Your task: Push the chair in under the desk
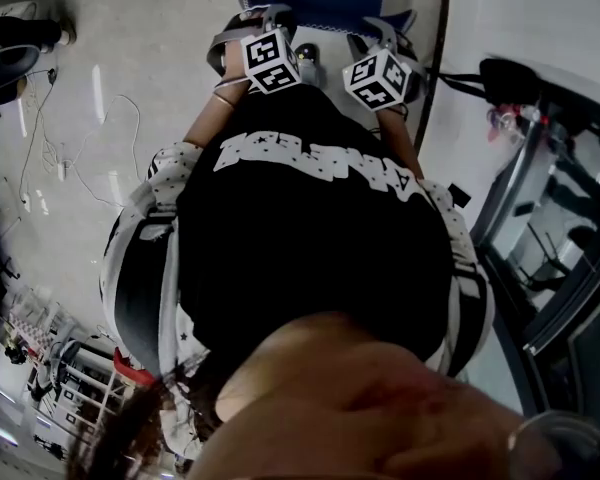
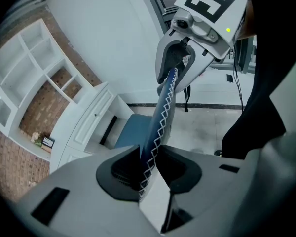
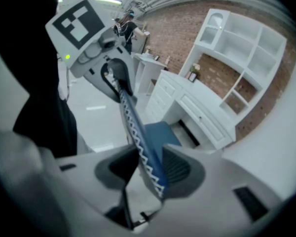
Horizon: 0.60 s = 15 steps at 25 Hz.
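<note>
Clamped the left claw point(image 2: 149, 174) partway closed onto the top edge of the blue chair back point(image 2: 163, 115), with pads pressed on both faces and white zigzag stitching along that edge. Clamped the right claw point(image 3: 149, 169) the same way onto the same edge, further along it. Showed each claw in the other's view, at the far end of the edge. Held both claws side by side and near each other at the top of the head view, just beyond a person's black printed top point(image 1: 310, 228), marker cubes uppermost.

Faced the blue seat point(image 2: 130, 130) toward the white bench point(image 2: 86, 120), with the seat's front edge just beside the dark kneehole point(image 2: 108, 127) under the bench top. Could not tell whether any part of the seat lay beneath that top. Stood on a pale grey floor point(image 2: 202, 132), chair and bench alike. Rose behind the bench as a brick wall point(image 3: 172, 33) fitted with white open shelves point(image 2: 29, 68), a few small items on the lower ones, too small to make out.
</note>
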### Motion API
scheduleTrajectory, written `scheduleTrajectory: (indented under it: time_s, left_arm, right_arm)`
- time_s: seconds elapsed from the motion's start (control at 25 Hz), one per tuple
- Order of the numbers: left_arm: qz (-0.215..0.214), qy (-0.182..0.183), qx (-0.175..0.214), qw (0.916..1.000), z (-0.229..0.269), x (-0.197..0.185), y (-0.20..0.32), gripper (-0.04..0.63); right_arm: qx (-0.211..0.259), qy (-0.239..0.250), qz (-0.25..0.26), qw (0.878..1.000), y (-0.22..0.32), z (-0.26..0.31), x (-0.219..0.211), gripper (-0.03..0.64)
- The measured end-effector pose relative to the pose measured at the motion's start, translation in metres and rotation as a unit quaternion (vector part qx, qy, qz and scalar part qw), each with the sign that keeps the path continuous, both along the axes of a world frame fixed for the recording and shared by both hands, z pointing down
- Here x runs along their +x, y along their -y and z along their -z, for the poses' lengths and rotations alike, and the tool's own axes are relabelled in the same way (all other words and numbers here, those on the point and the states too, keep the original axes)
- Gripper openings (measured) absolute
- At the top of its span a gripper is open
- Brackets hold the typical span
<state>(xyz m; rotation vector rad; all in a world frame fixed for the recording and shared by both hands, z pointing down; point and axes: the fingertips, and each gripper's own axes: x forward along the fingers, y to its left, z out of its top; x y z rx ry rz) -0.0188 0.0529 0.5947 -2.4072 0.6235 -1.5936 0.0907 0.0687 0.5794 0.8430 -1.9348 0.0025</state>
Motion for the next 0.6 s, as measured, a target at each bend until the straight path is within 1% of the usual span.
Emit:
scheduleTrajectory:
  time_s: [0.16,0.6]
  left_arm:
    - [-0.009,0.000,0.007,0.9999,-0.002,0.009,0.015,0.127]
    - [-0.014,-0.004,0.000,0.9999,-0.002,0.019,0.030,0.127]
  right_arm:
    - [0.001,-0.005,-0.009,1.000,0.016,-0.002,0.010,0.167]
    - [0.000,-0.003,-0.007,1.000,0.032,-0.003,0.018,0.169]
